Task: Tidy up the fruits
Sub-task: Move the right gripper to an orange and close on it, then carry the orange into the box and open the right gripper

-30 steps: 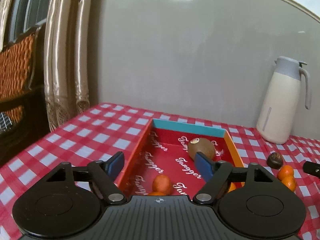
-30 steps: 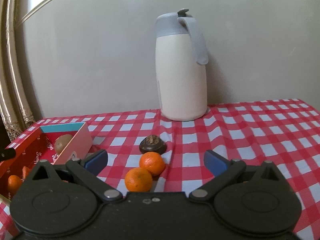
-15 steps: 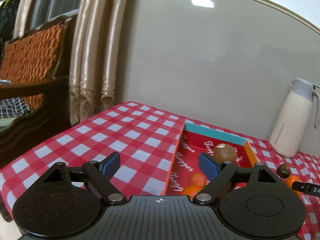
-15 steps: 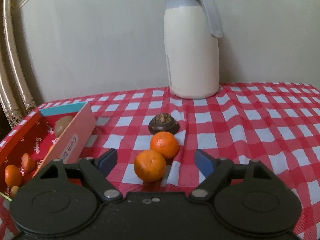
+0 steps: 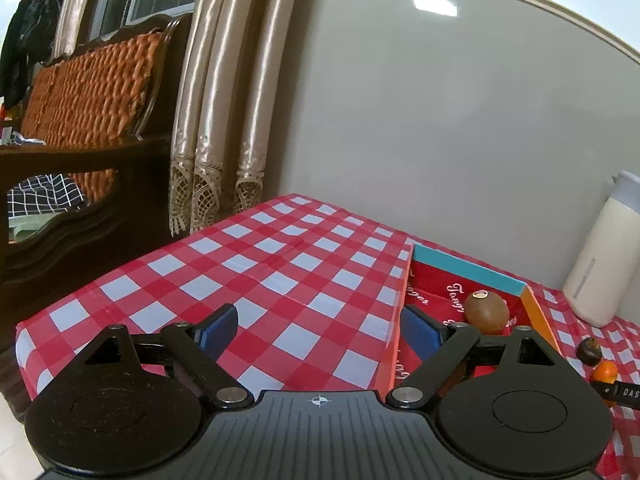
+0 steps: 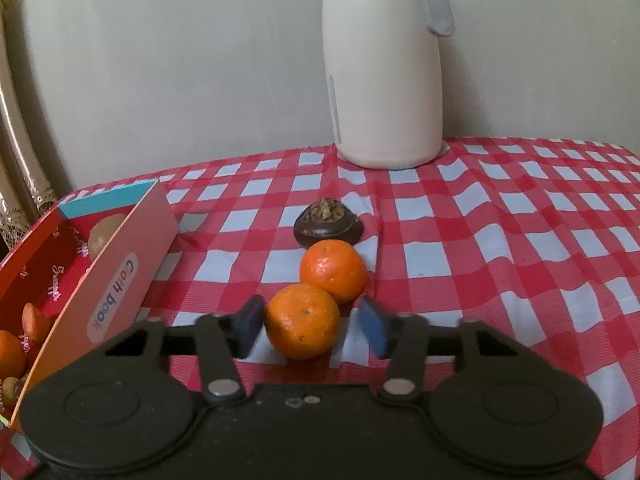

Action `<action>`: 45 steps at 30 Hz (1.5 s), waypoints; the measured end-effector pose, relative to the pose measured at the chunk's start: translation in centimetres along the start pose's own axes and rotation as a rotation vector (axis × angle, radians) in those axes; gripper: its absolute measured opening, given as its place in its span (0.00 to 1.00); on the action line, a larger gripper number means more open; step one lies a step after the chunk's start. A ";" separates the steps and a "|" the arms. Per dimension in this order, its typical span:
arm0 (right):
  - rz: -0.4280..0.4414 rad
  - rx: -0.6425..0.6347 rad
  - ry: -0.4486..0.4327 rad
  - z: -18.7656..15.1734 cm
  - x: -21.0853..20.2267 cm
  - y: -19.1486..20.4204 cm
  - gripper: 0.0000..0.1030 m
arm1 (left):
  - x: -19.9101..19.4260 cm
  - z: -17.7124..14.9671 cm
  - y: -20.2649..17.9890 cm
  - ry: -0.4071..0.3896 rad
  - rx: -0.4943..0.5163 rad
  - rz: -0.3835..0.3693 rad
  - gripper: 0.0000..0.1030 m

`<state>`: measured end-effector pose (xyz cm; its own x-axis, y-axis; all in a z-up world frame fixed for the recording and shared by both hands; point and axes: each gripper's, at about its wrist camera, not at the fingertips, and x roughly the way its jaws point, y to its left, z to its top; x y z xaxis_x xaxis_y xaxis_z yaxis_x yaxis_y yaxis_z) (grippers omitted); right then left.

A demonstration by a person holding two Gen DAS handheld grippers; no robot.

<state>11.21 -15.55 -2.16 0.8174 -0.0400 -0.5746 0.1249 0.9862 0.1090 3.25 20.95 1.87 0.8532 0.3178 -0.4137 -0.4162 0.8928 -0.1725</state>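
orange mandarin point(image 6: 302, 322) sits between closing right gripper point(image 6: 310, 326) pads, seemingly untouched; left gripper point(image 5: 318, 330) opening.

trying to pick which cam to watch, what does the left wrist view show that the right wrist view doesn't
Only the left wrist view: the left gripper, jaws opening over bare tablecloth, plus the curtain and a wooden chair.

Only the right wrist view: the right gripper closing around the near tangerine, a gap still at the right pad, and the box's "Cash book" label.

Both: the red box, the kiwi in it, the dark fruit, the jug, the checked tablecloth.
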 end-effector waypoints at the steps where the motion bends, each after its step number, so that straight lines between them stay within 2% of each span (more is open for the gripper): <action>1: -0.004 -0.007 -0.003 0.0 0.0 0.1 0.45 | 0.0 0.0 0.0 0.001 -0.001 0.001 0.85; 4: 0.009 -0.009 -0.009 0.0 -0.1 0.2 0.37 | 0.1 -0.1 0.0 0.006 -0.002 0.001 0.85; 18: 0.059 -0.058 -0.078 0.4 -1.9 1.2 0.36 | -0.1 -0.3 0.1 -0.003 -0.004 0.027 0.86; 30: 0.168 -0.112 -0.148 1.1 -3.8 4.4 0.36 | 0.0 -0.4 0.5 -0.001 0.012 0.056 0.86; 45: 0.320 -0.175 -0.167 0.9 -4.6 8.3 0.36 | 0.0 -0.4 1.2 0.002 0.012 0.068 0.87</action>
<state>8.95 -7.33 2.12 0.8815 0.2619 -0.3929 -0.2366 0.9651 0.1124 2.62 21.92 1.26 0.8222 0.3774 -0.4262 -0.4696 0.8728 -0.1331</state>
